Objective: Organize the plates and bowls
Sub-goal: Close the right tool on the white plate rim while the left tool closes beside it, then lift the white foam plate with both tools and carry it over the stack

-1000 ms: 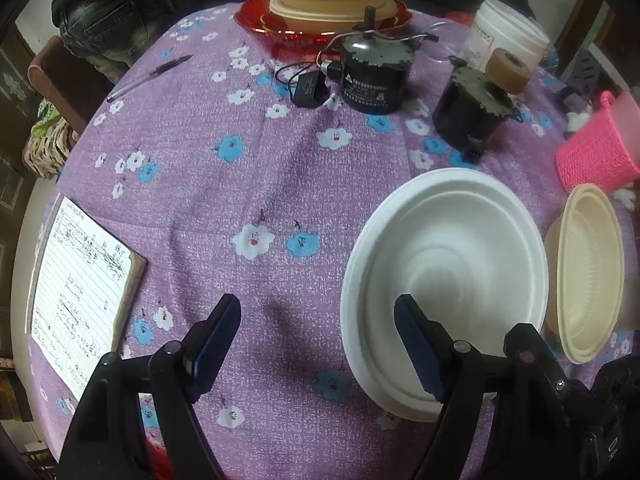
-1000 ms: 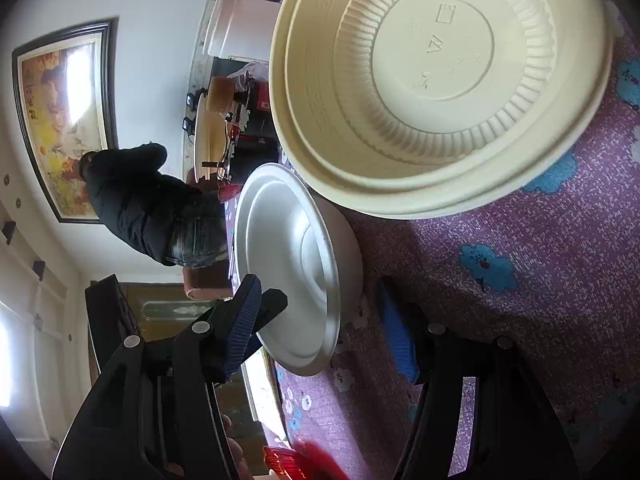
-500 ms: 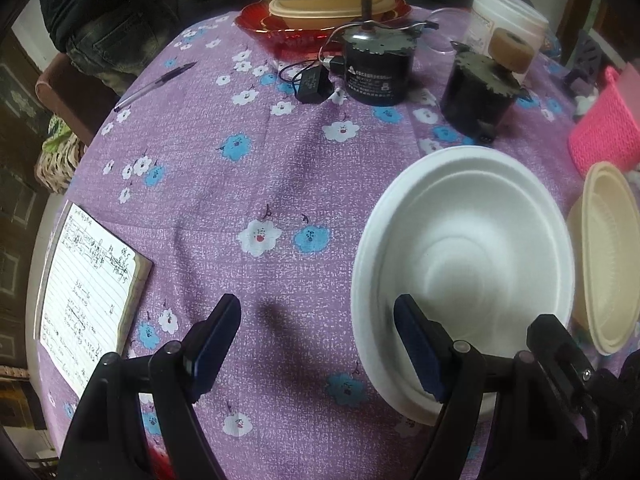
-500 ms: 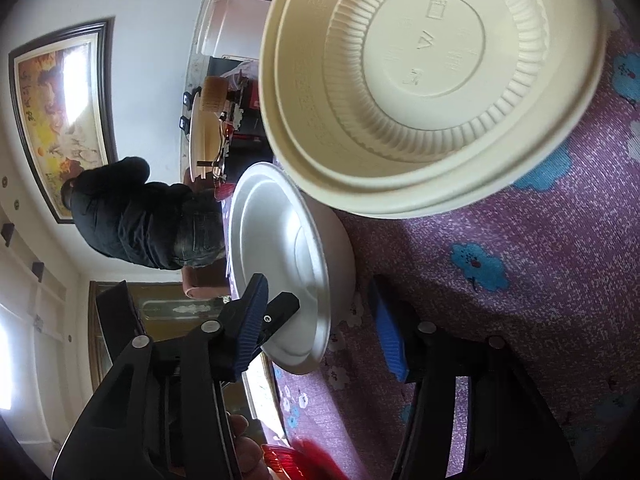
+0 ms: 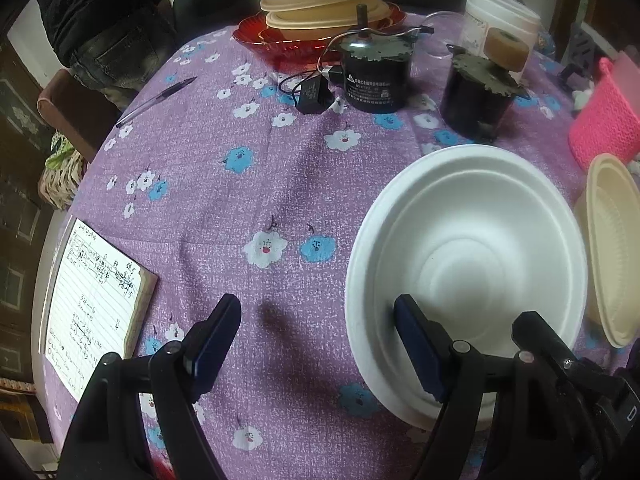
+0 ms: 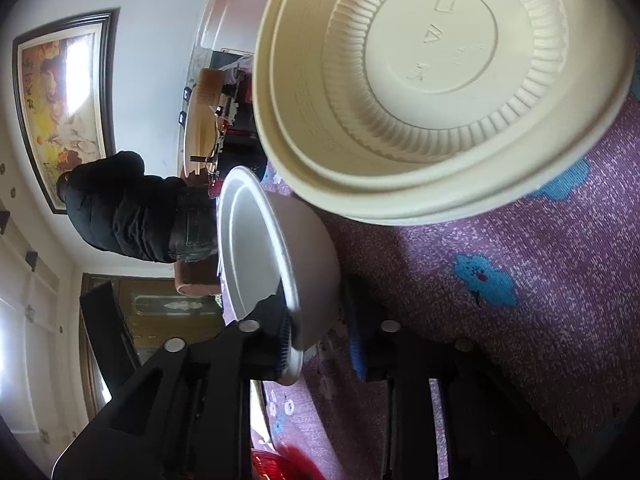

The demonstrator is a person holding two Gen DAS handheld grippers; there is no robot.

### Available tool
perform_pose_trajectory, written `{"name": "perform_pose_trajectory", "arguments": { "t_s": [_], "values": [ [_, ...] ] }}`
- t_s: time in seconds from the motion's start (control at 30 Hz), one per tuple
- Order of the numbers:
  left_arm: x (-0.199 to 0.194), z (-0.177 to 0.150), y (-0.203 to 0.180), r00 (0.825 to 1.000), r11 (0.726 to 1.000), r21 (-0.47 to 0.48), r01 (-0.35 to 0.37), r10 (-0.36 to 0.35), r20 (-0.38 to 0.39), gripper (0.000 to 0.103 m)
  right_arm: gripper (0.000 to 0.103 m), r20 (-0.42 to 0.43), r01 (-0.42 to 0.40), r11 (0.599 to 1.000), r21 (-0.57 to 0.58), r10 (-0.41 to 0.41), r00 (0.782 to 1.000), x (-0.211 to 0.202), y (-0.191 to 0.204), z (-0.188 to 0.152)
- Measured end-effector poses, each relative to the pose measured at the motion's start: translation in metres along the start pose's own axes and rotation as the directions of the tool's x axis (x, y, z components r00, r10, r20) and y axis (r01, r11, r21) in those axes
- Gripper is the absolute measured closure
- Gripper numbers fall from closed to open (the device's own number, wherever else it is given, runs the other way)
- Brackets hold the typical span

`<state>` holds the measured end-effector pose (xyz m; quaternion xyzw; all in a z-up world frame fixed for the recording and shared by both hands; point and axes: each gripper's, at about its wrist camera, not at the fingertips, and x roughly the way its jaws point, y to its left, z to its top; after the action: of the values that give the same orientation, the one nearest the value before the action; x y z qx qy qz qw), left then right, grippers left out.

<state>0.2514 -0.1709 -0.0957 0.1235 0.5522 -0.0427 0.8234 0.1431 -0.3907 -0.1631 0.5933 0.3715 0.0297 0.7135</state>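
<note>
Right gripper (image 6: 320, 336) jaws pinch the smooth white foam bowl (image 5: 466, 276) rim at lower centre; left gripper (image 5: 320, 344) jaws spread wide, holding nothing; ribbed cream plastic bowl (image 6: 436, 80) upper right

The surface (image 5: 248, 184) wears a purple cloth with white and blue flowers. Near right sits a white bowl (image 5: 468, 268), a cream bowl (image 5: 616, 256) just beside it. At the near left edge lies an open notebook (image 5: 92, 304); farther off, a pen (image 5: 156, 96). At the far side stand a red dish (image 5: 280, 40) stacked with plates, two black motors (image 5: 376, 80), a white tub (image 5: 500, 12) and a pink basket (image 5: 608, 120).
</note>
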Motion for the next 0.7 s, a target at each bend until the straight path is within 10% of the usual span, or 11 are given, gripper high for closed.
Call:
{"name": "perform_pose_trajectory", "arguments": {
  "t_s": [0.3,0.53,0.7],
  "values": [
    [0.003,0.001,-0.002,1.0,1.0,0.002,0.03,-0.03,0.004,0.031,0.081,0.005,0.003,1.0,-0.005,-0.003,1.0,-0.001,0.001,-0.004],
    [-0.004,-0.002,-0.015,0.995,0.994,0.045,0.097,-0.097,-0.006,0.076,0.08,0.009,0.005,1.0,-0.012,-0.005,1.0,-0.002,0.001,-0.007],
    [-0.007,-0.004,-0.016,0.994,0.992,0.064,0.112,-0.112,-0.005,0.08,0.081,0.009,0.003,1.0,-0.004,-0.003,1.0,-0.003,0.0,-0.009]
  ]
}}
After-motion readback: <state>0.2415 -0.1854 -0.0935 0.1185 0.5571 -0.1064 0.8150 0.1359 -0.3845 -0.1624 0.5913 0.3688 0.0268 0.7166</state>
